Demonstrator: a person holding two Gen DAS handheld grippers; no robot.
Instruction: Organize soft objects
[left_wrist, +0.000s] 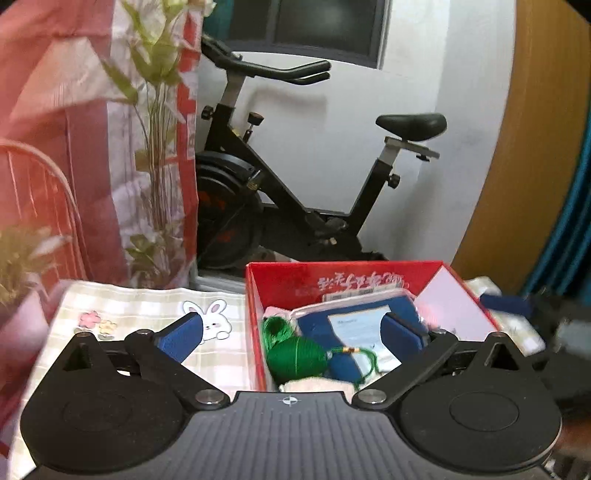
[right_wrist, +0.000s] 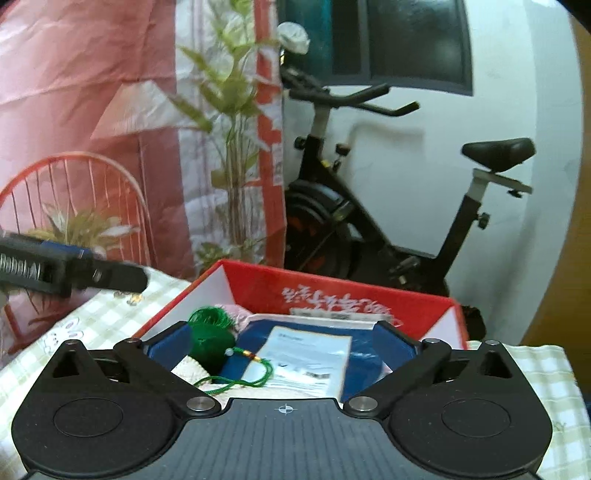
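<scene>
Now, with both the left claw (left_wrist: 291, 334) and right claw (right_wrist: 282, 345) spread wide and empty above the red box (right_wrist: 369, 295), lower your right one toward the green tassel (right_wrist: 212, 345) at ten o'clock among the box's contents, avoiding its trailing cord.

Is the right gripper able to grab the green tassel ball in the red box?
Probably yes. The right gripper is open above the red box, which has no lid, and the green tassel ball lies on top near its left finger.
</scene>
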